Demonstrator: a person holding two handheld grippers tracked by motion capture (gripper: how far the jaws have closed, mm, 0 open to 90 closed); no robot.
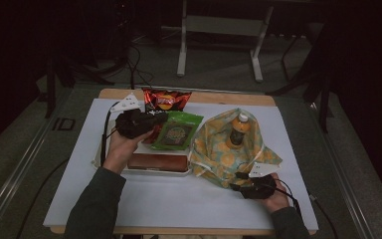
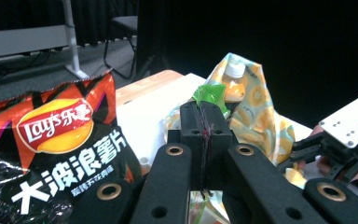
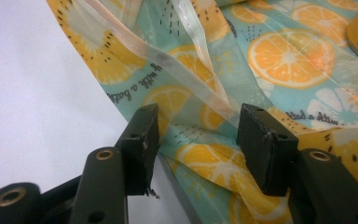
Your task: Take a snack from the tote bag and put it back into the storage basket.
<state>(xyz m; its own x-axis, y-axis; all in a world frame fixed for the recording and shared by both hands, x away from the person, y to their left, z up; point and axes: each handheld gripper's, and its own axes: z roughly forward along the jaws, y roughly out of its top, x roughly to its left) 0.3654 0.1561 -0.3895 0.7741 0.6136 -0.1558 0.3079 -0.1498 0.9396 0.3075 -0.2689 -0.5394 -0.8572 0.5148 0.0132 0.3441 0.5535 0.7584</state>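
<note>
Left hand-held gripper (image 1: pixel 154 122): jaws closed on green snack packet (image 1: pixel 178 130) corner, lifting it from tray (image 1: pixel 151 171) near table's far-left.
Right hand-held gripper (image 3: pixel 196 140): jaws apart around fruit-print bag (image 1: pixel 219 149) edge, near-right, keeping mouth ready.

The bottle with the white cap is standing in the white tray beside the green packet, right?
Not quite: the bottle with the white cap stands inside the orange-print bag, not the white tray. The green packet is beside it, as the high view shows.
</note>
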